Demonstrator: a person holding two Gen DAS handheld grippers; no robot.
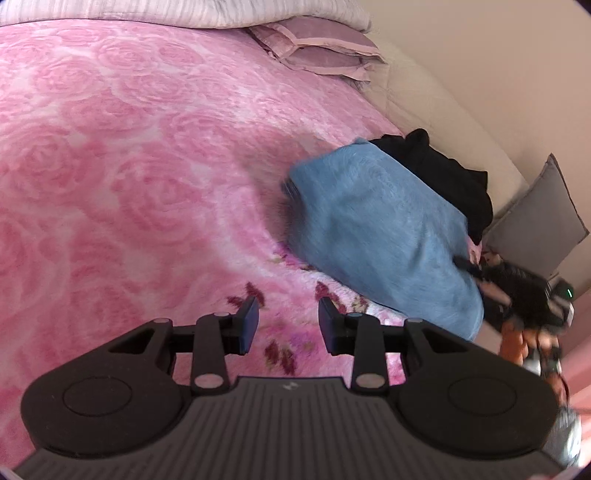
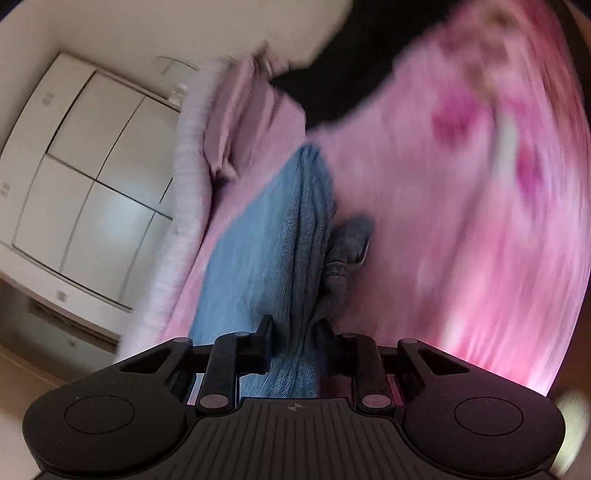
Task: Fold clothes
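From the left wrist camera, the left claw [image 1: 288,325] hangs over the bed [image 1: 129,166] with its fingers set apart and only the pink rose-patterned blanket between them. Ahead and to the right lies the blue garment [image 1: 380,236], bunched in a broad mound on the blanket near the bed's edge. A black garment [image 1: 443,173] sits just behind it, touching its far side. Beyond that, a grey cushion [image 1: 535,218] leans by the cream wall. At the head of the bed, mauve pillows [image 1: 321,51] are stacked beside a pale folded quilt [image 1: 184,13]. The right claw [image 1: 469,266] reaches in at the blue garment's right edge, though blur makes the contact hard to read.

From the right wrist camera, the right claw [image 2: 295,332] is closed on a gathered fold of the blue garment [image 2: 266,251], which runs up and away from the fingers over the pink blanket. The black garment [image 2: 351,66] lies further off at the top. A white wardrobe [image 2: 85,177] stands at the left. Much of this view is smeared.
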